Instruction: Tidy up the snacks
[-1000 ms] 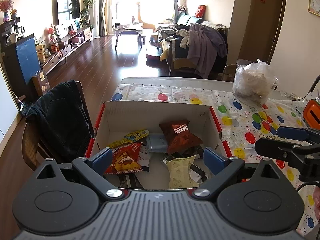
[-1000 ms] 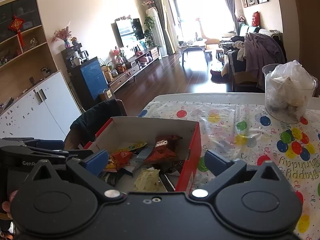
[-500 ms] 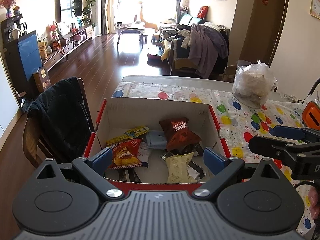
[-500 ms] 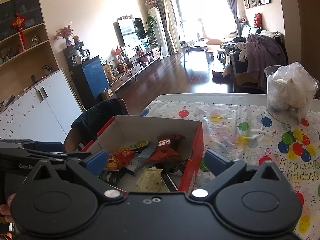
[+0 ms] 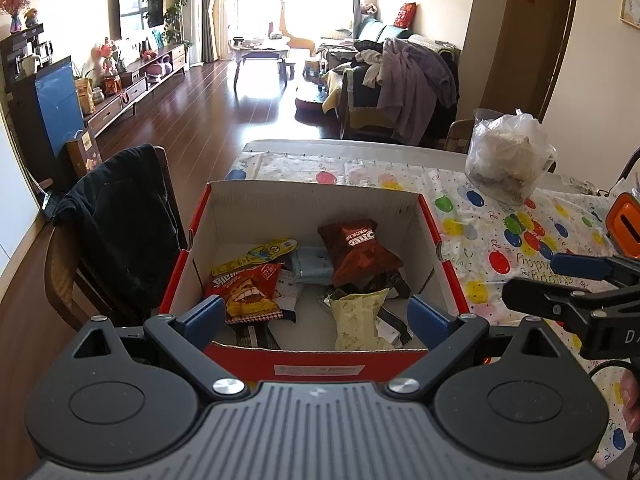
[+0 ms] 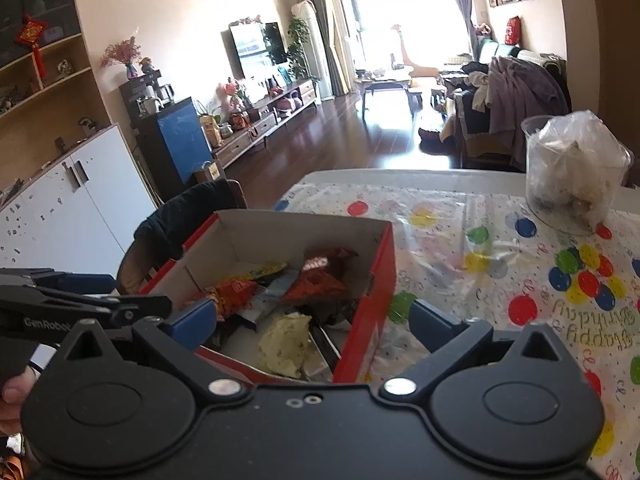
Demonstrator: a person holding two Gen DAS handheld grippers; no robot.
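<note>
A red cardboard box (image 5: 320, 363) with a white inside sits at the table's left end. Several snack packs lie in it: a brown Oreo bag (image 5: 358, 250), a red chip bag (image 5: 248, 292), a pale yellow bag (image 5: 358, 318), a yellow wrapper (image 5: 260, 255). My left gripper (image 5: 316, 316) hovers open just above the box's near wall, holding nothing. My right gripper (image 6: 314, 314) is open and empty over the box's right near corner (image 6: 360, 344); the same packs (image 6: 286, 344) show below it. Each gripper shows side-on in the other's view.
The table wears a balloon-print cloth (image 5: 500, 240). A clear tub with a plastic bag (image 5: 508, 156) stands at the far right. A chair draped with a black jacket (image 5: 120, 224) is left of the box. An orange object (image 5: 624, 228) sits at the right edge.
Both grippers have drawn back and risen from the box; its near red wall now shows in the left wrist view. The snacks lie as before.
</note>
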